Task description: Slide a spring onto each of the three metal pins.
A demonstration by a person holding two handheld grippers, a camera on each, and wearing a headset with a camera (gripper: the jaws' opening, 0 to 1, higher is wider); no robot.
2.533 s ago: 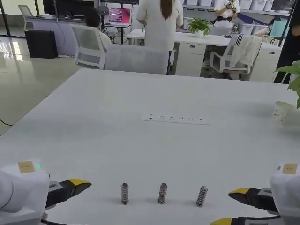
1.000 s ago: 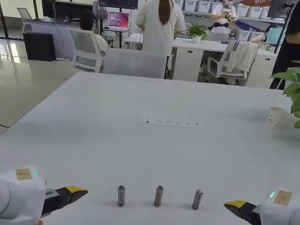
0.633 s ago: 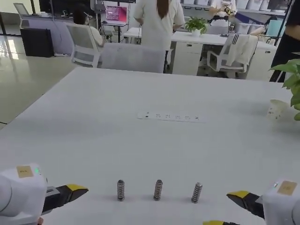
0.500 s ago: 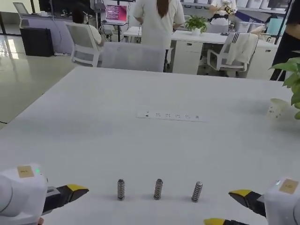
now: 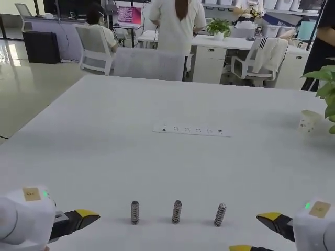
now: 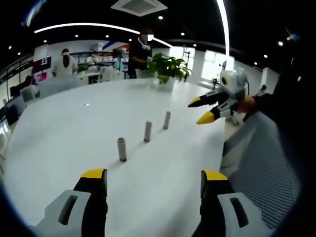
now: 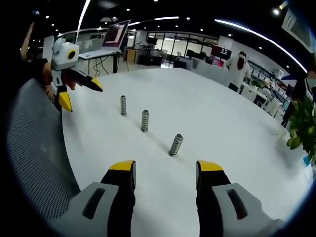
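Three short coil springs stand upright in a row near the table's front edge: the left spring (image 5: pixel 135 212), the middle spring (image 5: pixel 177 211) and the right spring (image 5: pixel 220 214), which leans a little. Any pins inside them are hidden. My left gripper (image 5: pixel 84 217) hovers left of the row, open and holding nothing; its own view has its jaws (image 6: pixel 153 175) wide apart, facing the springs (image 6: pixel 147 131). My right gripper (image 5: pixel 256 232) hovers right of the row, also open, and from its view (image 7: pixel 166 166) the nearest spring (image 7: pixel 176 144) lies just ahead.
A flush socket strip (image 5: pixel 191 130) sits mid-table. A paper cup (image 5: pixel 307 121) and a leafy plant (image 5: pixel 327 89) stand at the right edge. Chairs, desks and people are beyond the far edge. The near table edge is right under both grippers.
The head camera has shifted a little, so the whole scene moved in the picture. Both grippers stay open on either side of the row, and the springs have not moved.
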